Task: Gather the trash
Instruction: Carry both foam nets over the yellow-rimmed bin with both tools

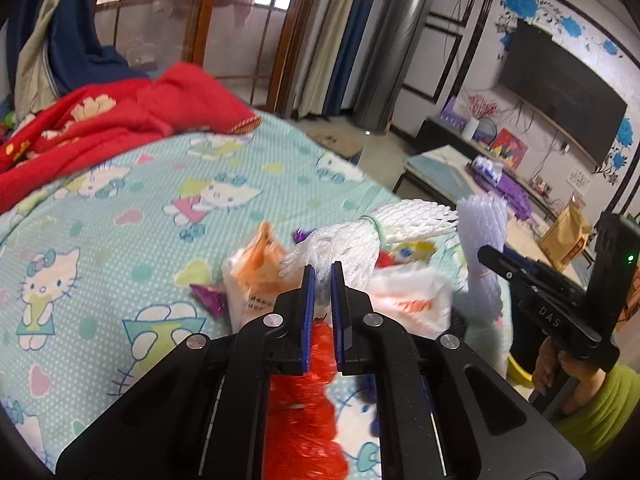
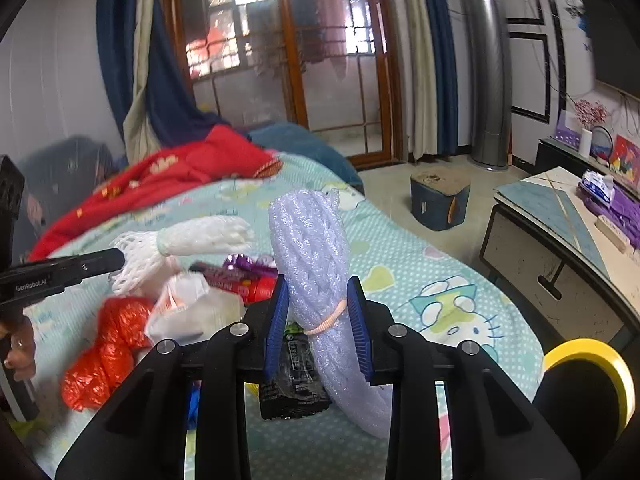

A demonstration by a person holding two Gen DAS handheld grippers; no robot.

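On the cartoon-print bedsheet, your left gripper has its jaws pinched nearly together on the white foam net, amid wrappers beside the red plastic bag. To the right, your right gripper clamps the pale lavender foam net upright, near the sheet's edge.

Lying bare toward the bed sheet's left edge; crowding its right edge, trash pile.
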